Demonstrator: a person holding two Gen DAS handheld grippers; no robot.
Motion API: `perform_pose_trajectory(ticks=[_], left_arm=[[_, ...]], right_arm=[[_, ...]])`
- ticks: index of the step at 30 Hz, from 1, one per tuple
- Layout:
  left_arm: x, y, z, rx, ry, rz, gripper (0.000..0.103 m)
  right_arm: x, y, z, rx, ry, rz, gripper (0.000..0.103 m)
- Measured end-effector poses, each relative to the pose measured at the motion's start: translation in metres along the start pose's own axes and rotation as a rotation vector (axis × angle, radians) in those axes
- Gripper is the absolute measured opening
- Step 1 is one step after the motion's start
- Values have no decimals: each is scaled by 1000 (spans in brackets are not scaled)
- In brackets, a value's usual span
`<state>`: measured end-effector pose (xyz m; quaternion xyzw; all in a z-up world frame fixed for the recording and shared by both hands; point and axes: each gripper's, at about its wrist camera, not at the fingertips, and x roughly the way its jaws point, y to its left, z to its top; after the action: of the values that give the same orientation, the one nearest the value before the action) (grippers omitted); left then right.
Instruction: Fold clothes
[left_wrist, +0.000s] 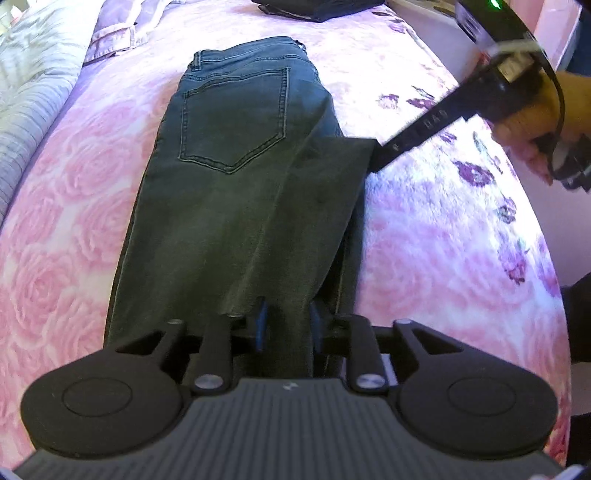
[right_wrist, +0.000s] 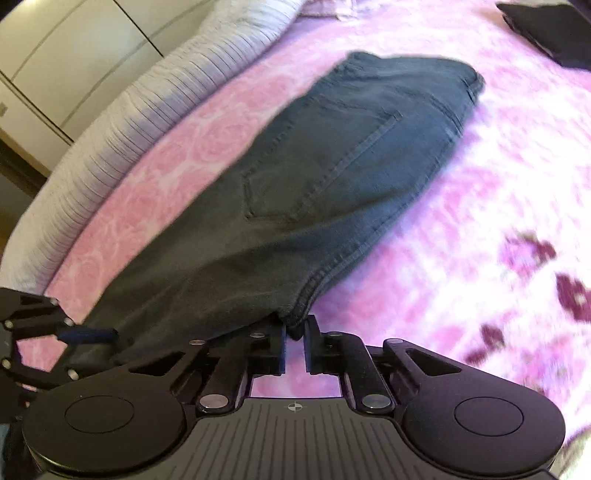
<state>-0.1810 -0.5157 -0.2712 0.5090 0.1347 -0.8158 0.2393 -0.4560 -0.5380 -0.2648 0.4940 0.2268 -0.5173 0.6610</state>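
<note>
Dark jeans (left_wrist: 229, 147) lie lengthwise on the pink rose bedspread (left_wrist: 55, 206), back pocket up and waistband at the far end. My left gripper (left_wrist: 286, 321) is shut on the near end of the jeans, the cloth pinched between its blue pads. My right gripper (left_wrist: 373, 158), held by a hand (left_wrist: 532, 122), grips the right edge of a lifted fold. In the right wrist view the right gripper (right_wrist: 294, 332) is shut on the seamed edge of the jeans (right_wrist: 351, 166), and the left gripper (right_wrist: 85, 336) shows at the lower left, under the cloth.
A grey ribbed quilt (left_wrist: 26, 110) runs along the bed's left side. A folded black garment (left_wrist: 317, 7) and a lilac garment (left_wrist: 122, 26) lie at the far end. The bed's edge curves down on the right. Pale cupboard doors (right_wrist: 55, 55) stand beyond the quilt.
</note>
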Motion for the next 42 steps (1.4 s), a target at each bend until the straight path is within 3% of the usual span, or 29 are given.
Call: perform_pose_trajectory(ticks=[6,10,11,12,13,14,15,18,19,20,21,22,24,26,28,31,35,38,39,40,42], left_arm=[[4,11,6,-9,6,59,6],[9,3,4,36,17,58,5],[9,1,3,36,14,58,5],[8,1,2,29,8,62,5],[8,1,2,21,2,65,5],[7,2,1,7,-5,69,5],[5,5,1,-4,-10,71,5],[2,9,1,-22,-22,81,5],[2,8,2,-17,-22,81,5],[2,7,2,-12,-23,81,5],[3,4,2,-1,-22,77,6],[6,-3,2,26,-18,73,6],[16,-25,-1,114,12,79,6],[33,-50,-8,211,66,101,6],[45,-65,-19,253,105,136,7],[33,-65,-33,148,106,164,12],[-10,-56,-64,-103,83,176,14],[-51,-53,-102,-277,87,243,17],[-64,-52,-118,-340,95,270,19],[-77,-50,-135,-408,106,303,23],[-101,-45,-174,-544,132,373,27]], right_arm=[[-10,-4,-12,42,19,-34,0],[-18,-1,-20,33,20,-40,5],[-18,0,-22,30,14,-35,9],[-18,2,-23,34,1,-23,28],[-15,3,-22,40,-13,-14,60],[-11,5,-21,47,-25,-10,72],[-6,6,-20,55,-35,-3,77],[15,9,-12,80,-49,18,77],[21,9,-8,77,-58,17,74],[23,8,-5,64,-75,8,64],[23,8,-2,45,-83,-2,34],[20,7,-1,17,-79,-18,23],[14,7,-1,-40,-60,-49,11],[11,5,-12,-88,-3,-83,9],[8,-6,-19,-64,32,-102,0],[0,-19,-25,-44,70,-129,0],[-21,5,-25,-233,86,-146,5],[-28,42,-25,-397,88,-98,32],[-28,58,-26,-448,87,-69,52],[-28,74,-28,-499,86,-35,58],[-23,109,-34,-602,92,41,58]])
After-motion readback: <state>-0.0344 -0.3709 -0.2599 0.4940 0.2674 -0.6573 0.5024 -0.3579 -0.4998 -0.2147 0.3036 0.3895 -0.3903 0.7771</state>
